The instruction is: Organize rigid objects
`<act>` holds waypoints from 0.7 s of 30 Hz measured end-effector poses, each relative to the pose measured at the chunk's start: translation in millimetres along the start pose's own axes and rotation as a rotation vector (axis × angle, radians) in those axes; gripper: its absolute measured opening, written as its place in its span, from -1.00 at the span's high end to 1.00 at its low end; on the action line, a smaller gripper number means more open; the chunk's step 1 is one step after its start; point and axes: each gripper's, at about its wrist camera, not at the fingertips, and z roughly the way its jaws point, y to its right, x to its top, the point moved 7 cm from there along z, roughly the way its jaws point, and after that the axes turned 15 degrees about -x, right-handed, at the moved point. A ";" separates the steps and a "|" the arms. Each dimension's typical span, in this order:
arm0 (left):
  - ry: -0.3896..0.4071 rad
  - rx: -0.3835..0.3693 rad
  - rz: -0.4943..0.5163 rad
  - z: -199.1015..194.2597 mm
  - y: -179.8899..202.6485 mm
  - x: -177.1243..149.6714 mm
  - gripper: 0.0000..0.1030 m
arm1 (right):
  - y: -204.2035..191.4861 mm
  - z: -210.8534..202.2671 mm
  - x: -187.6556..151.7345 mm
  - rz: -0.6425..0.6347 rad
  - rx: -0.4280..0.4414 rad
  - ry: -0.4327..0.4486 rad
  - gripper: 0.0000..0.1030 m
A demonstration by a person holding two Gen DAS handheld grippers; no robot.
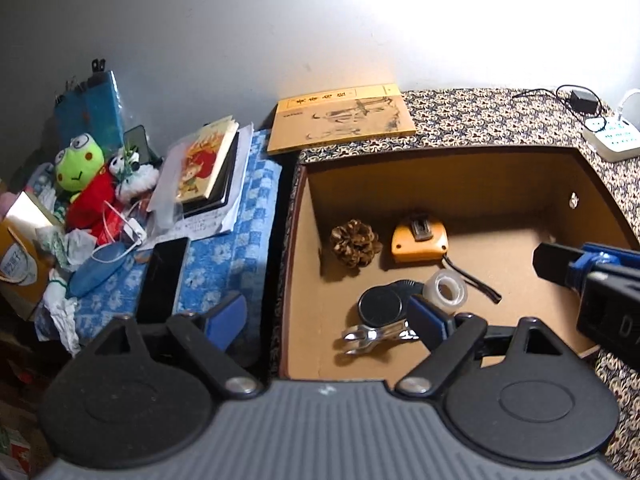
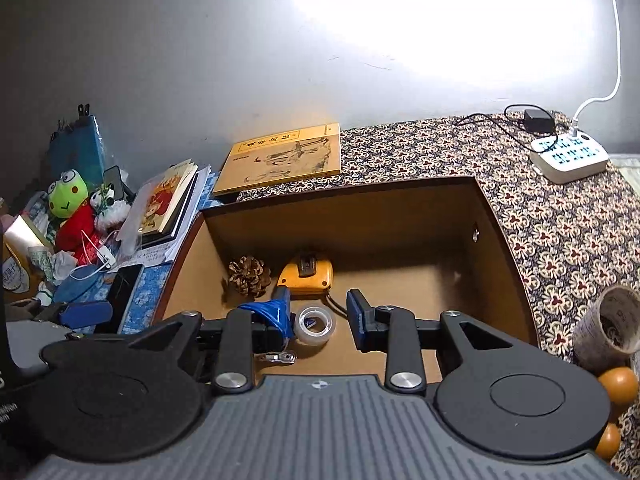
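Both claws hang over the open cardboard box (image 2: 504,256), which sits on the patterned tabletop (image 2: 560,240). The left claw (image 1: 332,316) is spread wide and empty, one finger over the box's left wall, the other above the clip (image 1: 374,338). The right claw (image 2: 320,312) is also apart and holds nothing; the tape roll (image 2: 315,325) shows in the gap between its fingers, lying on the box floor below them.

Already inside the box lie a pine cone (image 2: 247,276), an orange tape measure (image 2: 308,274), a black round tin (image 1: 380,305), the metal clip and the clear tape roll.

The tape roll looks light, stiff and smooth, so I would expect it to slip; squeezing across its outer rim seems the safest hold. The tape measure looks heavier and blocky, best taken across its flat sides. The pine cone is light but brittle, its scales likely to chip under a hard pinch. At the right edge a paper cup (image 2: 608,328) and orange balls (image 2: 618,386) stand outside the box.
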 end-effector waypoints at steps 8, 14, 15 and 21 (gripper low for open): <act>0.021 -0.002 -0.031 9.9 -3.1 6.0 -0.72 | 5.8 14.9 3.9 0.003 -0.016 0.008 0.73; 0.007 -0.008 -0.039 21.1 -2.5 5.5 -0.71 | 7.4 26.9 0.9 -0.006 -0.028 -0.011 0.72; 0.006 -0.008 -0.039 22.5 -2.1 5.5 -0.71 | 7.4 28.3 0.9 -0.007 -0.030 -0.012 0.72; -0.008 -0.022 -0.034 31.4 -1.1 2.4 -0.71 | 5.7 38.0 -0.8 -0.016 -0.025 -0.025 0.72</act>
